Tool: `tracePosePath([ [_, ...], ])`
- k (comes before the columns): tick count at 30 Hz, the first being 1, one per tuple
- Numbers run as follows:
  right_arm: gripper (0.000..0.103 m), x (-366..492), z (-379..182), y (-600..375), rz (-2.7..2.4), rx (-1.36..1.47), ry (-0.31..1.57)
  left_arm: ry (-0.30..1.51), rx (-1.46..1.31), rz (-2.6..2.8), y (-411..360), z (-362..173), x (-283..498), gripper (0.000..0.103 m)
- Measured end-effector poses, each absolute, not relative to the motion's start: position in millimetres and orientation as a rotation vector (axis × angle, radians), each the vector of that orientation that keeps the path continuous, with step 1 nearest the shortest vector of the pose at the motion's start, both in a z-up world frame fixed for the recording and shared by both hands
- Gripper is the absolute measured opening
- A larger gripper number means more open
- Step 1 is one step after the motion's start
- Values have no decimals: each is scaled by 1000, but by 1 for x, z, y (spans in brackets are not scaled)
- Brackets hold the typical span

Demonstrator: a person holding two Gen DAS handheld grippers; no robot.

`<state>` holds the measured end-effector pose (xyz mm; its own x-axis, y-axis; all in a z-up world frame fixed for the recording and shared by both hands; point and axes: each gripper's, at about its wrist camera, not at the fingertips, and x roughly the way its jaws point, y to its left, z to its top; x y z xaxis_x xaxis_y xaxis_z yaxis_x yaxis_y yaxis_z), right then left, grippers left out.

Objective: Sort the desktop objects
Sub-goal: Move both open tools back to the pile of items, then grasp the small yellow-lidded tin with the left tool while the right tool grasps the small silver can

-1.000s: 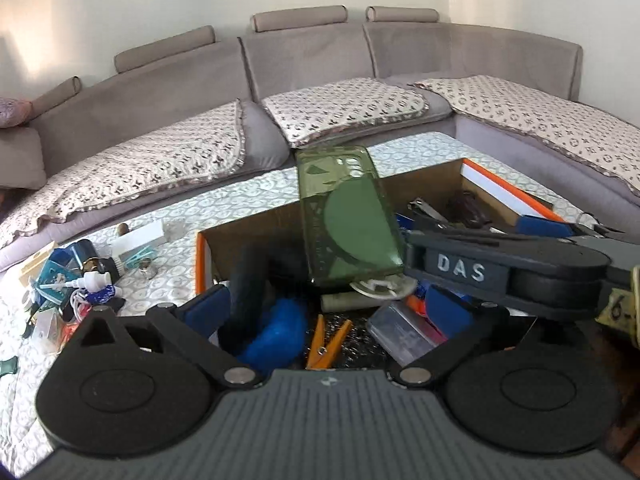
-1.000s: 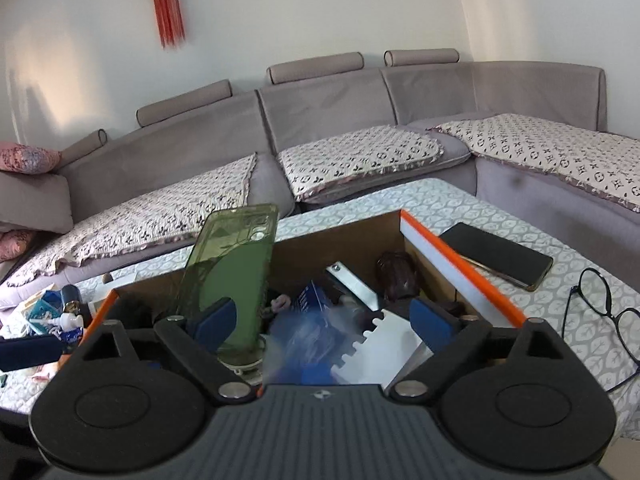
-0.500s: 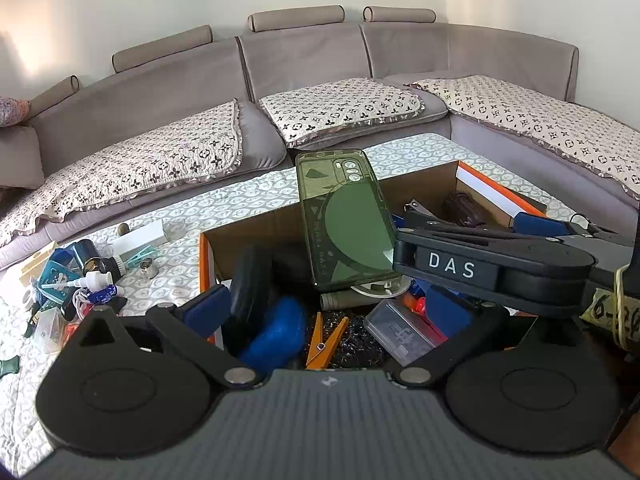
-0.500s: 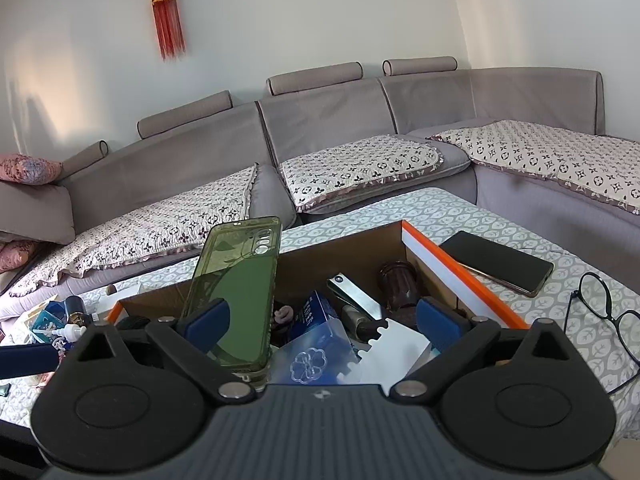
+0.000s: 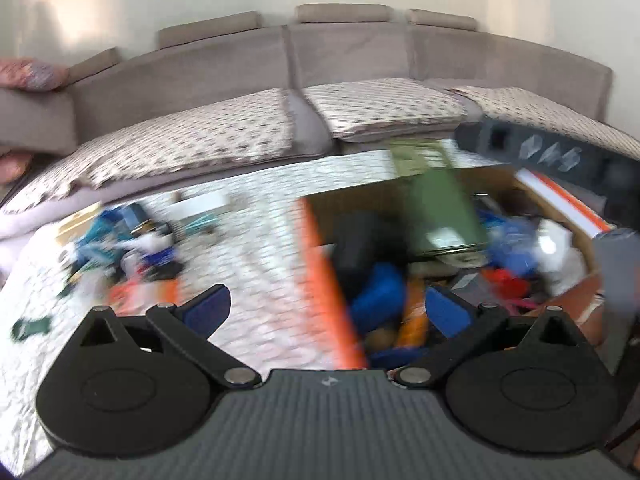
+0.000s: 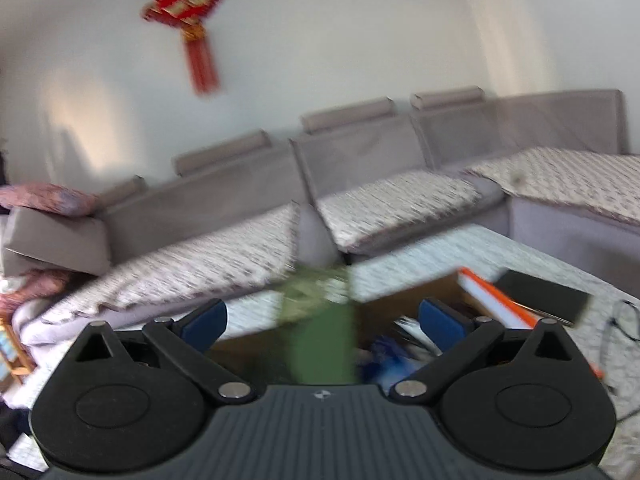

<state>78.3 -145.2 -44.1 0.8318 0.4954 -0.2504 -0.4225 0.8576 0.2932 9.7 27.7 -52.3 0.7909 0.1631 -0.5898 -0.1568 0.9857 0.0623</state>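
Note:
Both views are blurred by motion. A cardboard box with an orange rim (image 5: 320,256) holds several small items, and a green translucent phone case (image 5: 440,208) leans upright inside it. My left gripper (image 5: 328,308) hangs open above the box's left wall, with nothing between its blue pads. A heap of loose small objects (image 5: 132,248) lies on the patterned tablecloth left of the box. My right gripper (image 6: 322,320) stands open above the box's near side, level with the green phone case (image 6: 324,340), which stands apart from both pads. Part of the right tool (image 5: 560,152) crosses the left wrist view's upper right.
A grey sofa (image 5: 320,80) curves behind the table. In the right wrist view a black phone (image 6: 544,296) and a pair of glasses (image 6: 624,320) lie on the cloth right of the box. A small green piece (image 5: 30,326) lies at the left edge.
My left gripper has swung left, so the box now sits right of centre. My right gripper has risen and tilted upward, leaving the phone case lower in its view. Its jaws have widened slightly.

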Motion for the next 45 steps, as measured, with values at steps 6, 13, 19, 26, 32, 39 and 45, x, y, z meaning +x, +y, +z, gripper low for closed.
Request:
tracePosePath([
  [6,103,55,-32,-75,686,184,310,607,9,346,108,-65,-28,103],
  [13,103,28,-49,23,857,42,363,607,-13,536,210,-89,-53,103],
  [19,103,23,-72,67,854,-83,382,507,15,581,263,-97,-36,103],
  [26,103,38,-100,81,814,-138,482,487,-20,538,305,-107,15,93],
  [32,103,52,-113,86,774,-143,497,560,-84,493,318,-123,30,89],
  [39,102,96,-121,113,664,-138,425,592,-117,465,319,-129,29,83],
  [45,58,133,-138,140,609,-206,481,591,-157,451,326,-131,25,80],
])
